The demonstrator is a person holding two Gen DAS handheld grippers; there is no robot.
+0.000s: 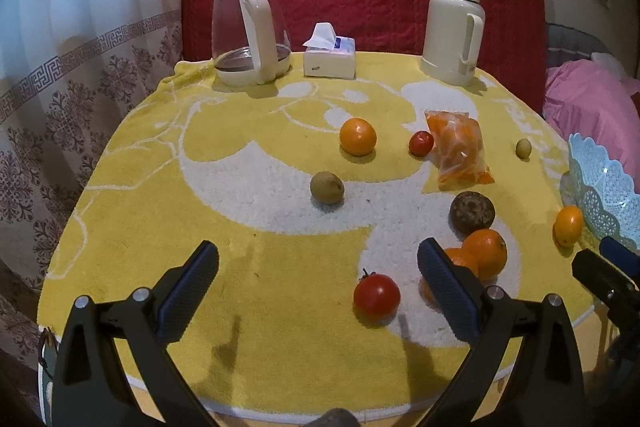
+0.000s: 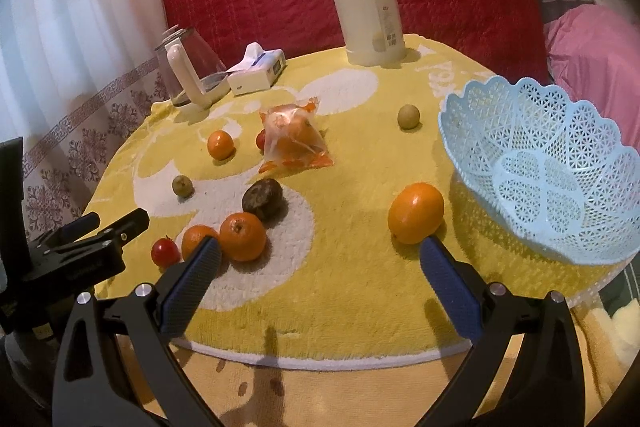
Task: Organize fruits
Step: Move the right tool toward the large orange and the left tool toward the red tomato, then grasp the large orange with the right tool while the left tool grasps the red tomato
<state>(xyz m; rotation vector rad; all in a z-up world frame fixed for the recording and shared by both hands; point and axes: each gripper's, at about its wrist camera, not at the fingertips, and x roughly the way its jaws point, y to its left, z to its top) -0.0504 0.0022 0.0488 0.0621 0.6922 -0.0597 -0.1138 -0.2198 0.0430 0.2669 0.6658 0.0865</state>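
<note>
Bagged oranges [image 2: 294,139] btwn loose fruit; basket [image 2: 472,147] rt.

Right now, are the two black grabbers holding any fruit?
No. The left gripper and right gripper are both open and empty; the fruits lie on the yellow towel.

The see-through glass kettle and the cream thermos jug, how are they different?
The clear glass kettle shows what lies behind it; the cream thermos flask is solid-coloured. The kettle is squat and wide at the base, the flask tall and slim. The kettle has a knobbed lid, the flask a plain cap. Both stand upright at the table's far edge, with cream handles.
</note>
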